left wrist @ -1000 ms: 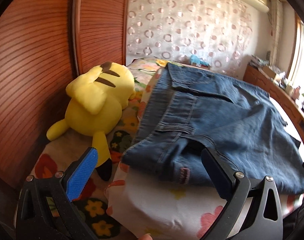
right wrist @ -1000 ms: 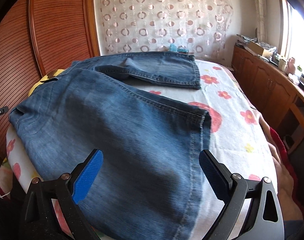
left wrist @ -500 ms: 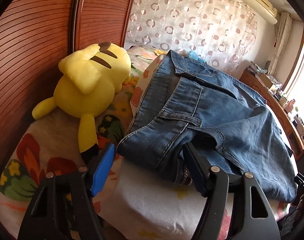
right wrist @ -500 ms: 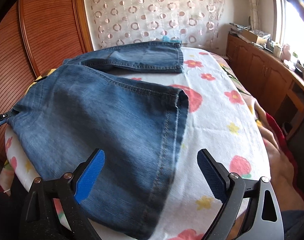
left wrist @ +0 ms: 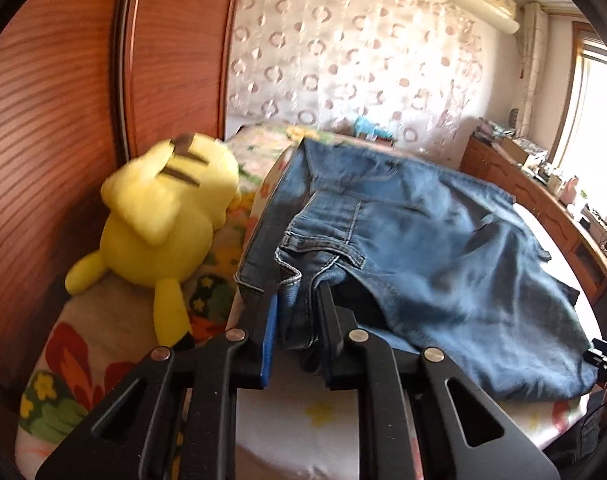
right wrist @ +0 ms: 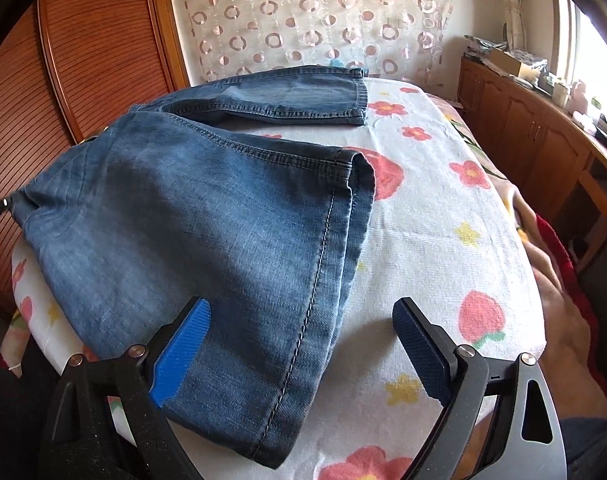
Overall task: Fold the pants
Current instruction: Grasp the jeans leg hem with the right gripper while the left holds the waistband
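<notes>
A: Item one, far left?
B: Yellow plush toy (left wrist: 163, 216), beside the pants (left wrist: 423, 248) on the bed (right wrist: 443, 208).
A: Left gripper (left wrist: 295, 300)?
B: Pinching the waistband corner, likely to lift it for folding.
A: Right gripper (right wrist: 299, 344)?
B: Spread wide, straddling the near leg's hem, gripping nothing.

jeans (right wrist: 191, 208): blue denim | plush toy (left wrist: 163, 216): yellow, brown stripes | sheet (right wrist: 435, 216): white, red-yellow flowers | curtain (right wrist: 303, 20): pink circles
</notes>
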The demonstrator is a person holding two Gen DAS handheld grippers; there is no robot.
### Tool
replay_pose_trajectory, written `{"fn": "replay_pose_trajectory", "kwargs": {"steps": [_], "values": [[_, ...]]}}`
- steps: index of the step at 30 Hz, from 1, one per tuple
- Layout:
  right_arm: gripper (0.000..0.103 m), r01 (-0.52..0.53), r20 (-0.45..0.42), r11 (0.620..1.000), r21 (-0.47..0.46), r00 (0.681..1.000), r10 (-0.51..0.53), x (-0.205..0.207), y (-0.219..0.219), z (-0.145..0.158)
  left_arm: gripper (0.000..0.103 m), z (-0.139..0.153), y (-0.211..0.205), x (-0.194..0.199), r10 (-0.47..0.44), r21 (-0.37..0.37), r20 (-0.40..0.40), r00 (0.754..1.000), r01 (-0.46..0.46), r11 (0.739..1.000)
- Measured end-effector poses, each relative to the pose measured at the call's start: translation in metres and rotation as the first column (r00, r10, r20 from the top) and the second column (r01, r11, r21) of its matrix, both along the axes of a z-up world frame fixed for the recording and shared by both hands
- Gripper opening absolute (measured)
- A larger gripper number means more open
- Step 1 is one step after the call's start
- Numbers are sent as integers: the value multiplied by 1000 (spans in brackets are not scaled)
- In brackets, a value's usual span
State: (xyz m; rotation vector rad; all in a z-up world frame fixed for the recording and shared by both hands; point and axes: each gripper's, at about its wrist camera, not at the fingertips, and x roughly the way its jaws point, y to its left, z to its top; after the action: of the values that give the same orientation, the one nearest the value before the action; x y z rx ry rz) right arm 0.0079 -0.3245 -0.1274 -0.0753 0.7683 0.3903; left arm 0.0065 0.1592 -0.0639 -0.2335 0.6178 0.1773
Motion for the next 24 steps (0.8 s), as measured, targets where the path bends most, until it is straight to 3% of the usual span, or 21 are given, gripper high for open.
{"fn": "replay_pose_trajectory", "kwargs": {"steps": [8, 17, 24], "values": [[90, -14, -7, 1000, 4, 1000, 14, -6, -1, 0, 16, 32, -16, 9, -56, 32, 70, 996, 53, 998], [66, -54, 3, 998, -24, 999, 54, -17, 5, 3, 16, 67, -37, 32, -109, 71, 141, 984, 100, 992], [50, -65, 7, 997, -47, 998, 66, -20, 8, 3, 16, 78, -42, 47, -119, 56, 170, 978, 111, 992]]}}
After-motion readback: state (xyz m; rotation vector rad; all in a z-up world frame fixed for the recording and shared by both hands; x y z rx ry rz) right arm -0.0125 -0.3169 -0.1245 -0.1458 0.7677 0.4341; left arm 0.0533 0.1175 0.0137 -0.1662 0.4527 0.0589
